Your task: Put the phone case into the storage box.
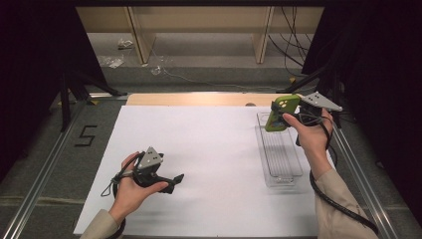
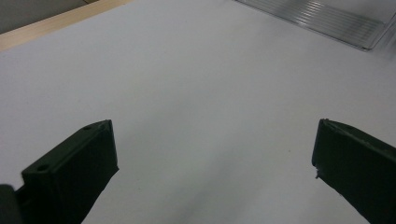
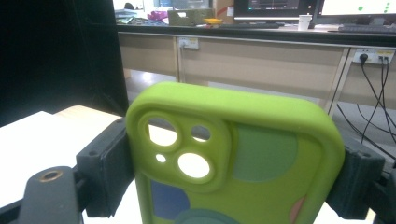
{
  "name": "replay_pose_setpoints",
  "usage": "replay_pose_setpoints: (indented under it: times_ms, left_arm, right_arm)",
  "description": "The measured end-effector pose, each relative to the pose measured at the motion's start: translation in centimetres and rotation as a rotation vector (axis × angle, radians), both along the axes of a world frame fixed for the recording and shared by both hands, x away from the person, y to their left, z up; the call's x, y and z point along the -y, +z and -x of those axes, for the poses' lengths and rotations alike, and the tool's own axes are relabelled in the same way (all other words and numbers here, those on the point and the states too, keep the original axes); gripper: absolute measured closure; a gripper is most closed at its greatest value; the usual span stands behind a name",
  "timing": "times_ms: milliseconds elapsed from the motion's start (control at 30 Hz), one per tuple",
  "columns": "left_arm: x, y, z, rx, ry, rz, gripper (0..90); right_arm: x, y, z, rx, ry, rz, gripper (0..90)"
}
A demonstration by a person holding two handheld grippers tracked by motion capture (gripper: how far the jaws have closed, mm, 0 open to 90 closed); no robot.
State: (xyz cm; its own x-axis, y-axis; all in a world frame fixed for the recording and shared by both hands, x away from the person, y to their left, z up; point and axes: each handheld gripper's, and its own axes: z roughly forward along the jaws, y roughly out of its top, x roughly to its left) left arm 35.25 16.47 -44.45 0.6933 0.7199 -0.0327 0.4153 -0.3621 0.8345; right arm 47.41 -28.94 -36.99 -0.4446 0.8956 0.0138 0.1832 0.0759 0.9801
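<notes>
A lime-green phone case with camera cut-outs is held up above the far end of a clear plastic tray. My right gripper is shut on it, one black jaw pressing each long side. In the right gripper view the green phone case stands upright between the two jaws of the right gripper, its back with coloured patches towards the camera. My left gripper rests low over the white sheet at the near left, and in its own view the left gripper stands wide open with nothing between its fingers.
A white sheet covers the wooden table. The clear tray lies lengthwise near the sheet's right edge. Metal rails run along both sides of the table, black stands at the far corners, and cables trail over the floor behind.
</notes>
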Motion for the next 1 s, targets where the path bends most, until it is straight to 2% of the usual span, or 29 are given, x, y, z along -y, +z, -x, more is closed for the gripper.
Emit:
replay_pose_setpoints:
  times_ms: [1000]
  left_arm:
    - [-0.1, 0.1, 0.0, 0.006, 0.003, -0.001, 0.0]
  right_arm:
    - [-0.3, 0.0, -1.3, 0.004, -0.008, 0.014, 17.6]
